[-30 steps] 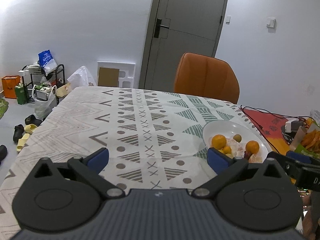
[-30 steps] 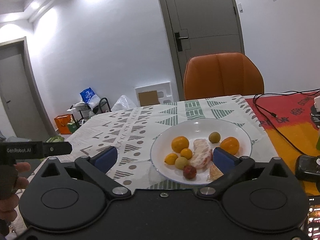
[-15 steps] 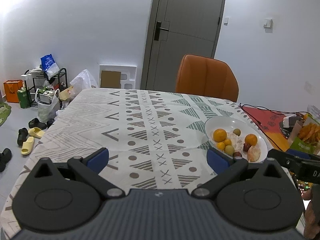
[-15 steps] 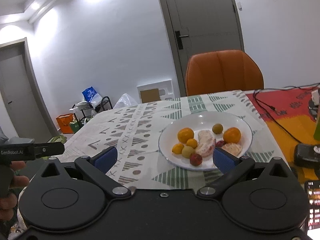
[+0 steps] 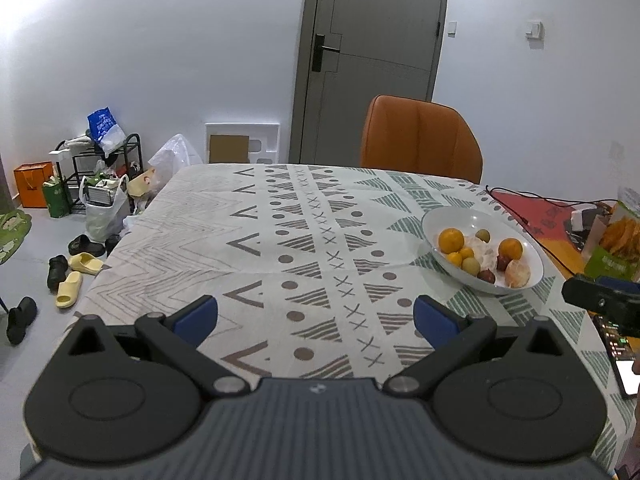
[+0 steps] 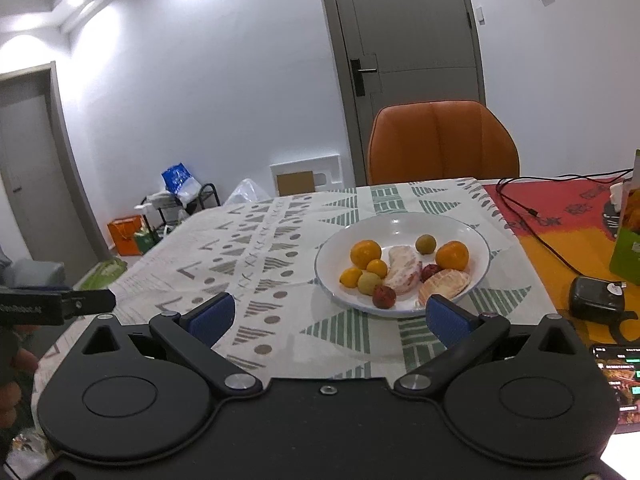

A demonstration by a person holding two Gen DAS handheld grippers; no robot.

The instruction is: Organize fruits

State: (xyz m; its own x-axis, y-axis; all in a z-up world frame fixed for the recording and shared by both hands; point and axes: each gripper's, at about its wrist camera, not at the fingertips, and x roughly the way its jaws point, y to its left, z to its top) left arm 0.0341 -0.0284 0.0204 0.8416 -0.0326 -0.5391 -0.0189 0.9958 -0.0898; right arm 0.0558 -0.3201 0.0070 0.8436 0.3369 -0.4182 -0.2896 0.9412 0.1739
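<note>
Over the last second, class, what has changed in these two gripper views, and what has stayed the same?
Both grippers, the left gripper and the right gripper, drew back from the white plate, so it sits farther ahead in both views. Nothing was gripped or released. Both stayed open and empty, and the fruit stayed on the plate, unmoved.

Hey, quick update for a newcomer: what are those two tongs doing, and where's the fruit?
Left tongs open, empty. Right tongs open, empty. Fruit all in the white plate on the table. Nothing blocking.
</note>
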